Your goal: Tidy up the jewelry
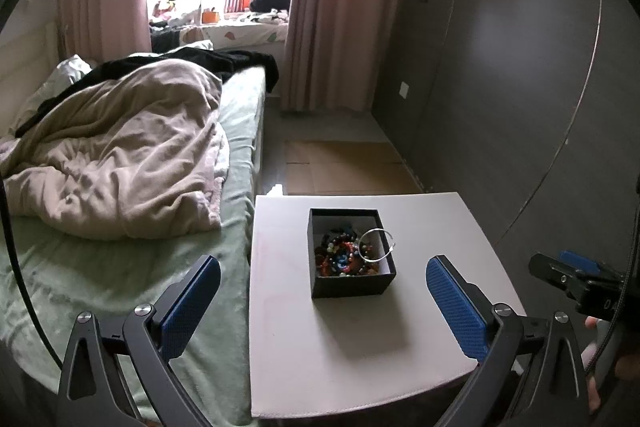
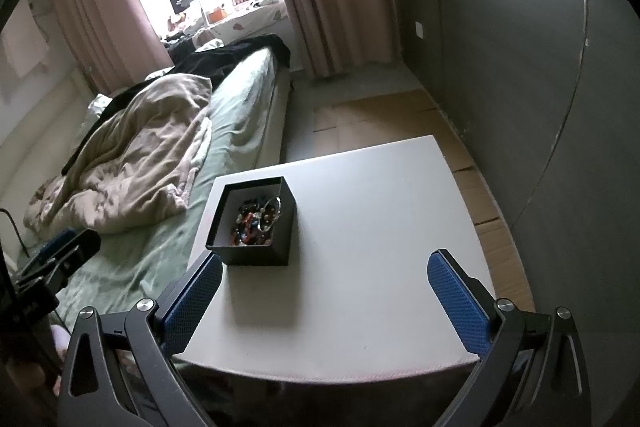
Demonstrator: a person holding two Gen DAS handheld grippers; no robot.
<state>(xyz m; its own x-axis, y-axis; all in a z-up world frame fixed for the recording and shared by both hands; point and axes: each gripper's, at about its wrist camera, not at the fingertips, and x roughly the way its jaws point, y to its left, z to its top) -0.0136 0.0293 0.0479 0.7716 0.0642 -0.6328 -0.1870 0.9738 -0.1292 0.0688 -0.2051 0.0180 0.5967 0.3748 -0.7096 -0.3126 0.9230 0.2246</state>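
A: A bedroom: a white desk (image 1: pixel 360 327) stands beside the bed (image 1: pixel 224 155), with a rumpled beige duvet (image 1: pixel 120 163) on the bed.

B: And the jewelry?

A: Inside the black box (image 1: pixel 350 285) on the desk: a heap of coloured beads (image 1: pixel 340 255), individual pieces hard to separate, and a silver bangle (image 1: pixel 376 245) leaning on them.

B: The grippers?

A: Left gripper (image 1: pixel 320 311) hovers before the box, jaws spread, empty. Right gripper (image 2: pixel 324 303) too, jaws spread; its left finger overlaps the box's near corner.

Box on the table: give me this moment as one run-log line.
box: open, on table | contents: beads, silver bangle | left gripper: open, empty | right gripper: open, empty
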